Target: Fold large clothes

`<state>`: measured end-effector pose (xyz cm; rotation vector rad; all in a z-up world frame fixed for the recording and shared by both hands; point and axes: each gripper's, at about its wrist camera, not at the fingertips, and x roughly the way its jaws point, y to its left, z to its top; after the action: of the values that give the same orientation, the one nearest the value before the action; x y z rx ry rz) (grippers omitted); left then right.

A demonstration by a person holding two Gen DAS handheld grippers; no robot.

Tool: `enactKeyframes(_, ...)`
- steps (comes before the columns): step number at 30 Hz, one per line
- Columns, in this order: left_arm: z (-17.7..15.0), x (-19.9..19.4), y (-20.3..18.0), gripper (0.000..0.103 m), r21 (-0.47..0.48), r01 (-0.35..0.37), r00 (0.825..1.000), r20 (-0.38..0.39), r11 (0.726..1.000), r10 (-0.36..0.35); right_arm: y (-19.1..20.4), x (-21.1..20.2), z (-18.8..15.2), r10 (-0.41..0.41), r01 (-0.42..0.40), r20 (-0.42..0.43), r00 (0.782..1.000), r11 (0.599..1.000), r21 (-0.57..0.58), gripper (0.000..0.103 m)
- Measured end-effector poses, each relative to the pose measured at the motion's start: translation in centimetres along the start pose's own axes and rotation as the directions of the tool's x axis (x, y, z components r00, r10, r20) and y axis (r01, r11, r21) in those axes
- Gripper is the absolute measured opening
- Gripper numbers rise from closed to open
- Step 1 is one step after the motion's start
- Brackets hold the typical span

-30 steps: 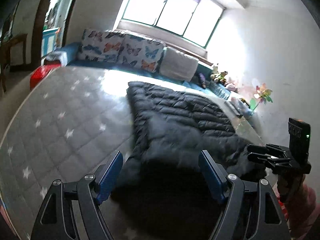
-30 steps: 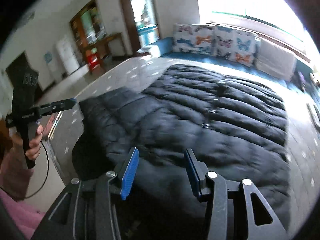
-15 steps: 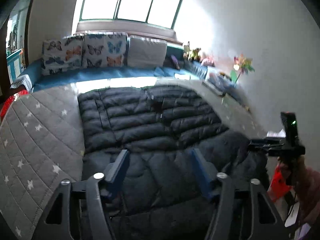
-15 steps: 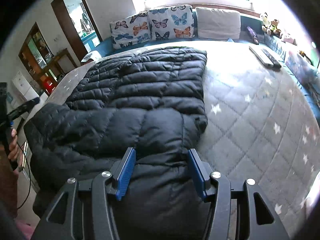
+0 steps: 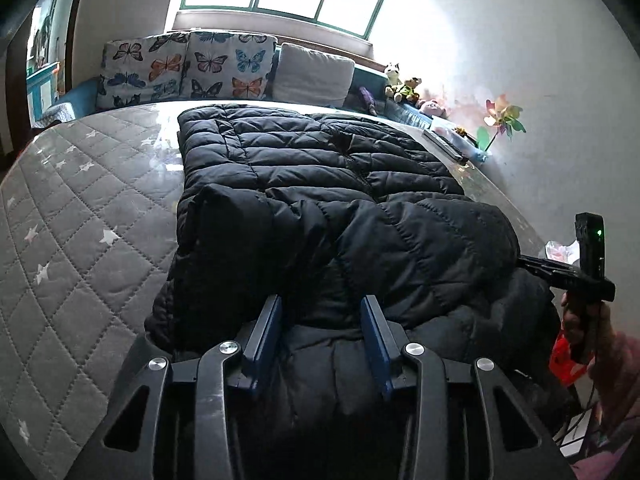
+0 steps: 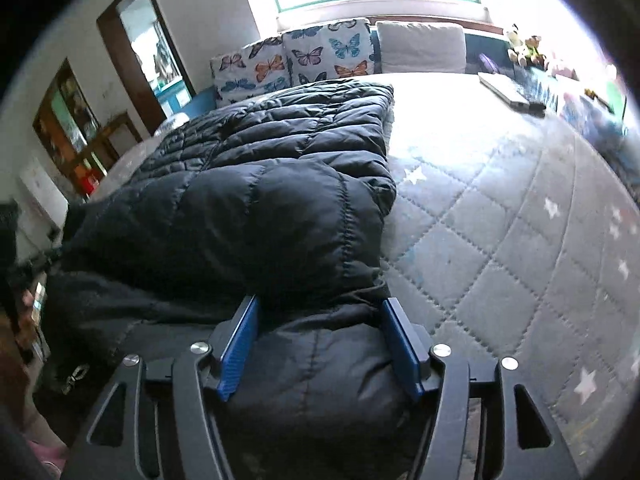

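A large black quilted down coat (image 5: 320,184) lies on a grey star-quilted mattress (image 5: 80,216), its near part folded back over itself in a thick roll. My left gripper (image 5: 322,320) is open, its blue pads on either side of the coat's near left edge. My right gripper (image 6: 320,328) is open wider, straddling the coat (image 6: 260,184) at its near right corner. The right gripper also shows at the right edge of the left wrist view (image 5: 560,268), held in a hand.
Butterfly cushions (image 5: 188,68) and a grey cushion (image 5: 312,76) line the far edge under a bright window. Soft toys (image 5: 404,84), a pinwheel (image 5: 502,120) and flat items (image 6: 508,92) sit along the right wall. Bare mattress (image 6: 520,240) lies right of the coat.
Both grippers moved forward and down to the coat's near edge. The left gripper has narrowed a little. The near part of the coat is now bunched higher between them.
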<state>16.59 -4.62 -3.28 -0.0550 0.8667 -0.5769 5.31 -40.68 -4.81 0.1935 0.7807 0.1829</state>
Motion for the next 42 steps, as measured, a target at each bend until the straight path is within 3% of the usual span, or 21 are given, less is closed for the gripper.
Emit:
enactKeyframes(4, -0.3, -0.2, -0.1, 0.045, 0.011, -0.013, 1.0, -0.001, 1.0, 0.013, 1.0, -1.1, 1.3, -0.056, 0.055, -0.017, 0.998, 0.998, -0.043, 0.066)
enactKeyframes(6, -0.4, -0.2, 0.0, 0.045, 0.006, -0.015, 1.0, 0.005, 1.0, 0.015, 2.2, -2.5, 2.6, -0.089, 0.09, 0.016, 0.996, 0.992, -0.09, 0.066)
enactKeyframes(11, -0.2, -0.4, -0.4, 0.045, 0.013, -0.035, 0.999, 0.015, 0.999, 0.034, 5.9, -4.3, 5.4, -0.019, 0.033, 0.08, 0.997, 0.982, -0.186, 0.068)
enactKeyframes(15, 1.1, -1.2, -1.2, 0.045, 0.007, -0.05, 0.999, -0.003, 0.999, 0.05, 7.6, -1.1, 6.6, 0.019, -0.014, 0.021, 1.0, 0.978, -0.21, 0.068)
enactKeyframes(18, 3.7, -2.7, -2.7, 0.045, 0.045, -0.015, 0.999, 0.029, 0.999, 0.014, 7.6, 1.5, 6.5, 0.029, -0.036, -0.044, 0.999, 0.985, -0.17, 0.069)
enactKeyframes(22, 6.8, -1.7, -4.2, 0.045, 0.103, 0.007, 1.0, 0.024, 0.995, -0.01, 7.5, 1.7, 6.5, 0.029, -0.035, -0.041, 0.999, 0.988, -0.151, 0.069)
enactKeyframes(25, 7.9, 1.3, -4.0, 0.045, 0.131, -0.064, 0.997, -0.024, 0.989, 0.068, 7.1, 1.8, 6.4, 0.023, -0.031, -0.062, 0.998, 0.991, -0.129, 0.069)
enactKeyframes(28, 7.1, 3.7, -2.4, 0.045, 0.088, -0.055, 0.995, -0.082, 0.995, 0.062, 6.8, 2.5, 6.0, 0.014, -0.026, -0.084, 0.996, 0.99, -0.136, 0.069)
enactKeyframes(35, 5.1, 4.4, -1.7, 0.045, 0.098, -0.055, 0.996, -0.06, 0.994, 0.061, 6.1, 4.0, 4.7, 0.025, -0.039, -0.097, 0.995, 0.988, -0.15, 0.069)
enactKeyframes(42, 3.4, 3.7, -2.4, 0.046, 0.146, -0.09, 0.994, -0.04, 0.985, 0.097, 7.3, 0.4, 3.9, 0.009, -0.029, -0.105, 0.994, 0.98, -0.196, 0.069)
